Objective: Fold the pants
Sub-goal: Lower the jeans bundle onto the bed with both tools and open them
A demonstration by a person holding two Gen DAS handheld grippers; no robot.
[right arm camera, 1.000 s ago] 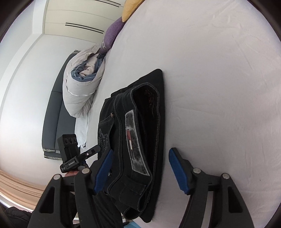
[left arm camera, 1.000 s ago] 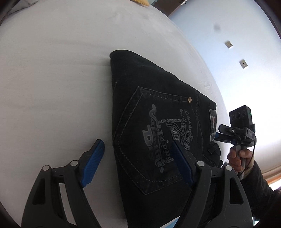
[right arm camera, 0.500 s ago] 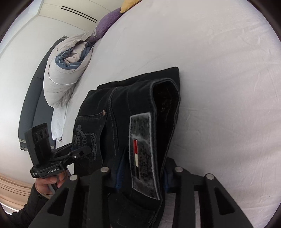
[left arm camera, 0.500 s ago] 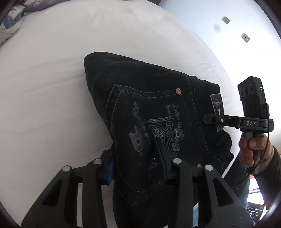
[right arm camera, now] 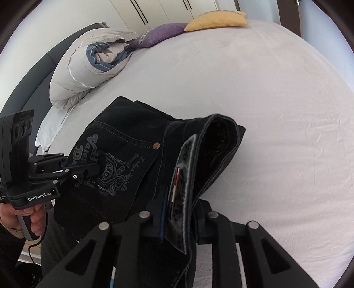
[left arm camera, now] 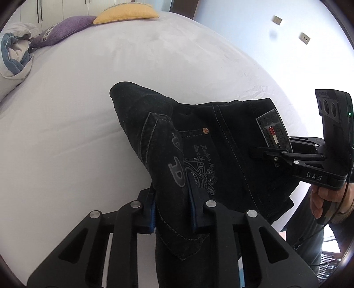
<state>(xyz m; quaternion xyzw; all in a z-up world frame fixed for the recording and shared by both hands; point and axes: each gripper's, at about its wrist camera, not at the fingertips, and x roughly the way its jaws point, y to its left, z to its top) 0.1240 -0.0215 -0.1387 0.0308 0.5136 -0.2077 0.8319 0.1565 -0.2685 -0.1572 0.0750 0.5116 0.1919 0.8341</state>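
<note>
Both grippers have closed on the folded pants since the earlier frames, and the near end of the bundle has been raised off the bed.

Left wrist view: the left gripper point(left arm camera: 173, 209) is clenched on the pocket-side edge of the pants point(left arm camera: 212, 155), cloth bunched between its blue pads. The bundle's far corner appears to rest on the white bed point(left arm camera: 77, 99), well short of the yellow cushion point(left arm camera: 126, 13) and purple cushion point(left arm camera: 62, 30) at the head edge. The right gripper point(left arm camera: 257, 151) bites the waistband by the patch label point(left arm camera: 274, 133).

Right wrist view: the right gripper point(right arm camera: 180, 218) is clenched on the waistband, the label standing on edge between its pads. The left gripper point(right arm camera: 97, 165) holds the printed pocket point(right arm camera: 115, 168). A rolled duvet point(right arm camera: 86, 64) lies at the bed's left edge.

Orientation: the long axis of the bundle seems to run from the person's side toward the head edge, waistband on the right.

Risk: each grip takes only a bunch of thick layered denim, so lower layers could slip out and the fold open. Uneven lifting between the two hands would likely skew the bundle.
</note>
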